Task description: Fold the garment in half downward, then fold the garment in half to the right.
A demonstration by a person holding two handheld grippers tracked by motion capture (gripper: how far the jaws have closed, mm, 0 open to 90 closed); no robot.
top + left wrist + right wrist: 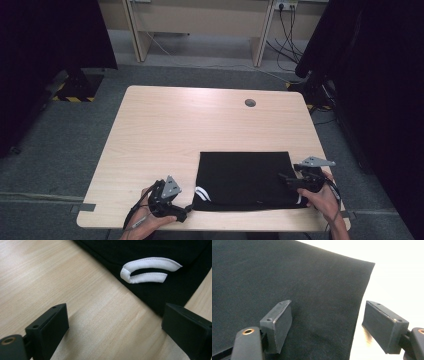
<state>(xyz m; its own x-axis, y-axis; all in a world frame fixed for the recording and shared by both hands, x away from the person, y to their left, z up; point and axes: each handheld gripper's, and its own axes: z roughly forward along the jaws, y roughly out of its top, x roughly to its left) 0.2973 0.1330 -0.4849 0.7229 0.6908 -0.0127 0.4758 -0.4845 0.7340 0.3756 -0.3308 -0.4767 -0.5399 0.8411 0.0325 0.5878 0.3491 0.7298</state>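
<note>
Black jaws of the left claw (pixel 113 327) stand wide apart in the left gripper view, with bare pale wood between them and nothing in their hold; a corner of the black cloth (pixel 155 267) reaches toward the right-hand jaw, whether touching it I cannot tell. Beyond, in the upper right of that view, a white strap (pixel 147 271) lies folded into a loop on the cloth. In the high view the left claw (pixel 182 214) sits at the lower left of the frame, held in the left hand (pixel 150 220), just beside the cloth's near left corner. The right claw (pixel 325 327) is open as well: in the right gripper view its jaws stand on either side of the cloth's edge, one over the dark fabric, the other over the bright desk, and neither pad presses on the cloth. From above, the right claw (pixel 284 178) hovers over the right edge of the black cloth (pixel 245 180), carried by the right hand (pixel 320 197) at the lower right. The cloth lies flat as a rectangle on the near right part of the wooden desk (pixel 200 125), its front edge close to the desk's near rim. A round grey grommet (pixel 250 103) sits near the desk's far edge, well apart from the cloth.
</note>
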